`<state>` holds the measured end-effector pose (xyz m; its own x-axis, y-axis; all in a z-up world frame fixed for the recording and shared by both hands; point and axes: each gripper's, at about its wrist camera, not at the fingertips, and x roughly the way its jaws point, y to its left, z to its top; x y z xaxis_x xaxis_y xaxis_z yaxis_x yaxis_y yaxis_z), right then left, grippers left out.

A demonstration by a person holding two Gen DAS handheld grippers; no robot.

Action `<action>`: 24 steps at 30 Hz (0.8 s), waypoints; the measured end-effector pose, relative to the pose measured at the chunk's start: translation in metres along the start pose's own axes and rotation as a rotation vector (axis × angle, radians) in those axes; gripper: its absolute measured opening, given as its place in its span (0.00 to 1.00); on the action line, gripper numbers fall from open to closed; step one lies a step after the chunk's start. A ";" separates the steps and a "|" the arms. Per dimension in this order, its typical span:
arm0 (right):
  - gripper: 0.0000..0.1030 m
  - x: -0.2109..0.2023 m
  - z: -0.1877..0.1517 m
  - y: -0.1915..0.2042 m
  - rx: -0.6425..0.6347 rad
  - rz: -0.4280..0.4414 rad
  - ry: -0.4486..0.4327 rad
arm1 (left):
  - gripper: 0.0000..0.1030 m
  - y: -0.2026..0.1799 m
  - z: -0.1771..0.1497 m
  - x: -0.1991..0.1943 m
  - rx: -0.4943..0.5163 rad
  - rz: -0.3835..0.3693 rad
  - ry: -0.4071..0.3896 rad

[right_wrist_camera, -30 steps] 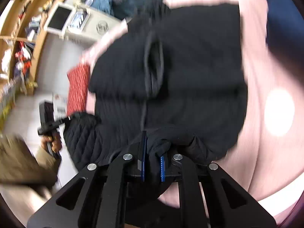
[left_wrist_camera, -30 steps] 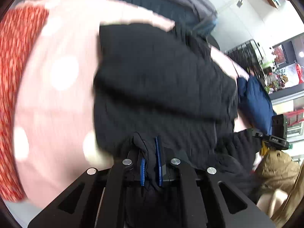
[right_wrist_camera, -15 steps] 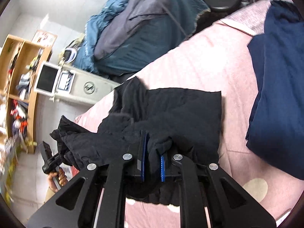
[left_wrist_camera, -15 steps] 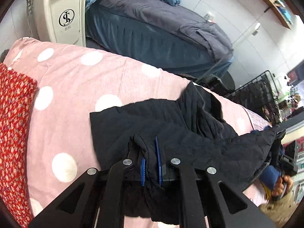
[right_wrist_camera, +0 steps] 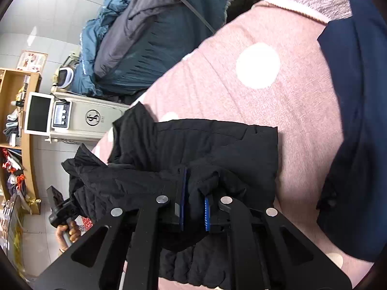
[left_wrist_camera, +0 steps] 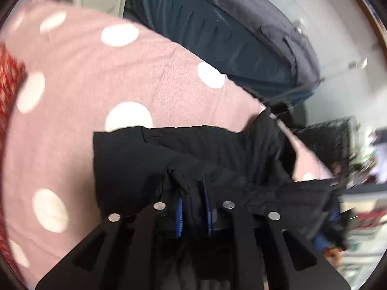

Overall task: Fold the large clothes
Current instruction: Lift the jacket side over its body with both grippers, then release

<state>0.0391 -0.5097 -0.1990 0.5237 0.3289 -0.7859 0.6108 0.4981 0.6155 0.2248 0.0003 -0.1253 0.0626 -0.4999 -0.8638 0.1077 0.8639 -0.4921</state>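
Black quilted jacket (right_wrist_camera: 193, 145) lying folded on pink polka-dot bedspread (left_wrist_camera: 169, 84), near edge bunched and lifted. Right gripper (right_wrist_camera: 193, 207) clamped narrow on a thick fold of this edge. Left gripper (left_wrist_camera: 192, 207) with jaws opening, a fold of cloth between the blue pads (left_wrist_camera: 179, 213), grip loosening. Probably soft, puffy, light, somewhat slippery; likely to spring open and slide. Best taken at seams or hem corners, several layers together, not smooth single shell.
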 end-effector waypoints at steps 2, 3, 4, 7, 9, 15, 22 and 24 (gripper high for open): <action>0.11 0.008 0.003 -0.004 0.013 -0.001 0.012 | 0.23 0.018 0.004 -0.009 -0.104 -0.112 0.000; 0.11 0.009 0.003 -0.007 0.019 -0.001 0.016 | 0.24 0.026 0.005 -0.013 -0.146 -0.154 -0.005; 0.11 0.012 0.004 -0.009 0.028 -0.001 0.021 | 0.26 0.040 0.006 -0.020 -0.216 -0.223 -0.018; 0.11 0.018 0.006 -0.015 0.041 -0.012 0.028 | 0.48 0.064 0.007 -0.045 -0.316 -0.250 -0.113; 0.11 0.021 0.005 -0.017 0.047 -0.016 0.031 | 0.67 0.074 0.007 -0.078 -0.302 -0.131 -0.267; 0.12 0.025 0.006 -0.021 0.073 -0.018 0.039 | 0.70 0.034 -0.013 -0.092 -0.071 0.047 -0.258; 0.30 0.010 0.004 -0.039 0.282 0.138 0.034 | 0.82 -0.086 -0.116 -0.046 0.467 0.274 -0.234; 0.57 0.004 0.002 -0.041 0.337 0.215 0.028 | 0.86 -0.105 -0.138 -0.033 0.515 0.249 -0.216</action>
<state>0.0171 -0.5304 -0.2276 0.6472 0.4206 -0.6357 0.6523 0.1259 0.7474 0.0749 -0.0653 -0.0604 0.3411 -0.3344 -0.8785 0.5262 0.8423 -0.1163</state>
